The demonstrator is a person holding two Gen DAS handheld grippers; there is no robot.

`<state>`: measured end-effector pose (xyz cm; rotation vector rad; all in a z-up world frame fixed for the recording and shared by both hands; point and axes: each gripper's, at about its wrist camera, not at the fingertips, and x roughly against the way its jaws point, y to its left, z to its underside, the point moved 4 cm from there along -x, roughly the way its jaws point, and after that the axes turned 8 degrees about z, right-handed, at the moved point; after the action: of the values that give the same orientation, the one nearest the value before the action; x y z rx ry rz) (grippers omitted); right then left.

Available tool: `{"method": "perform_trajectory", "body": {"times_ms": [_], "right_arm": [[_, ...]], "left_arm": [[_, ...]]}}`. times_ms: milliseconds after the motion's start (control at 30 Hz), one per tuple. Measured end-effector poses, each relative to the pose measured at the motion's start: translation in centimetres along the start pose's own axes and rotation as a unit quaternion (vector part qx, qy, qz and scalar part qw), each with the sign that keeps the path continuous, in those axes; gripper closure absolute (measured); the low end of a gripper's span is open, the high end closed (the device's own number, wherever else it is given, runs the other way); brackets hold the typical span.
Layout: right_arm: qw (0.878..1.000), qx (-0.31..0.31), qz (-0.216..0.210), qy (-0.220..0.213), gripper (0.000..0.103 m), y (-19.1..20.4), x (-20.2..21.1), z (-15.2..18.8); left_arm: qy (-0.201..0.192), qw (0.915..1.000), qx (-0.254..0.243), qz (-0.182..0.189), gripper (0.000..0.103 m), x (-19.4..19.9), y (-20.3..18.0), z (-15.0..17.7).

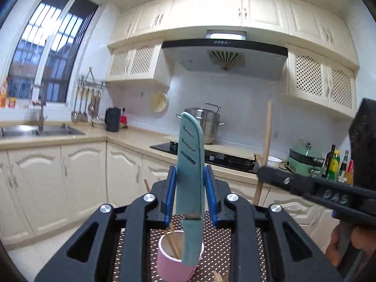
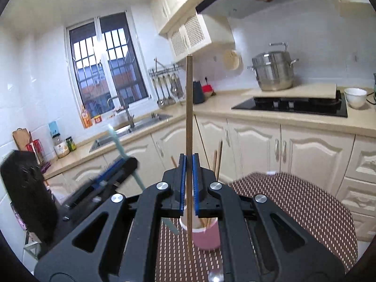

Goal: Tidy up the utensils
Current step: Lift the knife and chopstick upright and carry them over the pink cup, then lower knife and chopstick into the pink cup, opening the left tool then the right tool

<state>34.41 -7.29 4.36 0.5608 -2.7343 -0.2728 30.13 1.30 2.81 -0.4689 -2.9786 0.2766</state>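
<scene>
My left gripper [image 1: 190, 171] is shut on a teal knife [image 1: 189, 141] held upright, slotted blade cover up, handle hanging just above a pink cup [image 1: 175, 265]. Several wooden chopsticks [image 1: 174, 244] stand in that cup. My right gripper [image 2: 189, 162] is shut on a single long wooden chopstick [image 2: 189, 108], held vertical, its lower end beside the pink cup [image 2: 209, 237]. The right gripper [image 1: 265, 172] with its chopstick [image 1: 266, 136] shows at the right of the left wrist view. The left gripper [image 2: 117, 166] and knife [image 2: 115, 138] appear blurred at the left of the right wrist view.
The cup stands on a brown dotted table mat [image 2: 293, 199]. More chopsticks [image 1: 218, 276] lie loose on it. Behind are a counter with a black hob [image 2: 291, 105], a steel pot [image 2: 273, 72], a white bowl [image 2: 356, 97] and a sink [image 2: 131, 129].
</scene>
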Motion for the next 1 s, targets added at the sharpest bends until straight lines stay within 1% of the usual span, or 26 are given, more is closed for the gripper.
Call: {"method": "perform_trajectory", "body": {"times_ms": [33,100,167,233,333,433,500,633,800,833,867,1000], "right_arm": [[1.0,0.0,0.002,-0.008,0.097,0.0,-0.3,-0.2],[1.0,-0.004,0.003,-0.021,0.097,-0.1,-0.8,-0.5],[0.999,-0.009,0.006,-0.031,0.097,-0.3,-1.3,-0.6],[0.999,-0.011,0.011,-0.043,0.097,-0.6,-1.9,-0.7],[0.998,-0.019,0.014,-0.052,0.097,-1.1,-2.9,-0.4],[0.998,-0.024,0.016,-0.051,0.097,-1.5,-4.0,0.1],[0.999,-0.023,0.02,-0.045,0.097,-1.7,-4.8,0.5],[0.999,-0.015,0.023,-0.031,0.097,-1.6,-5.9,1.7],[0.999,0.01,0.028,-0.019,0.097,-1.1,-6.2,3.6],[0.999,0.014,0.031,-0.018,0.097,-1.1,-6.2,4.0],[0.999,0.018,0.034,-0.016,0.097,-1.1,-6.1,4.3],[0.999,0.024,0.043,-0.006,0.097,-1.6,-6.4,5.3]], "left_arm": [[0.003,0.9999,0.009,0.005,0.079,-0.8,0.5,0.2],[0.01,0.9998,0.018,0.002,0.079,-2.1,1.2,0.9],[0.012,0.9997,0.022,-0.005,0.08,-3.1,1.8,1.4],[0.013,0.9996,0.025,-0.002,0.079,-4.1,2.3,2.1],[0.03,0.9993,0.023,-0.008,0.079,-5.6,2.8,3.0],[0.053,0.9983,0.022,-0.011,0.079,-6.3,3.3,4.1],[0.074,0.997,0.015,-0.016,0.079,-6.8,3.5,5.1],[0.109,0.9939,0.002,-0.014,0.079,-7.2,3.8,6.6],[0.123,0.9922,0.009,-0.013,0.078,-6.5,4.4,7.4],[0.124,0.9921,0.01,-0.013,0.073,-6.3,4.5,7.4],[0.125,0.992,0.011,-0.011,0.065,-5.9,4.6,7.3],[0.121,0.9926,0.007,-0.01,0.058,-4.5,4.7,6.9]]}}
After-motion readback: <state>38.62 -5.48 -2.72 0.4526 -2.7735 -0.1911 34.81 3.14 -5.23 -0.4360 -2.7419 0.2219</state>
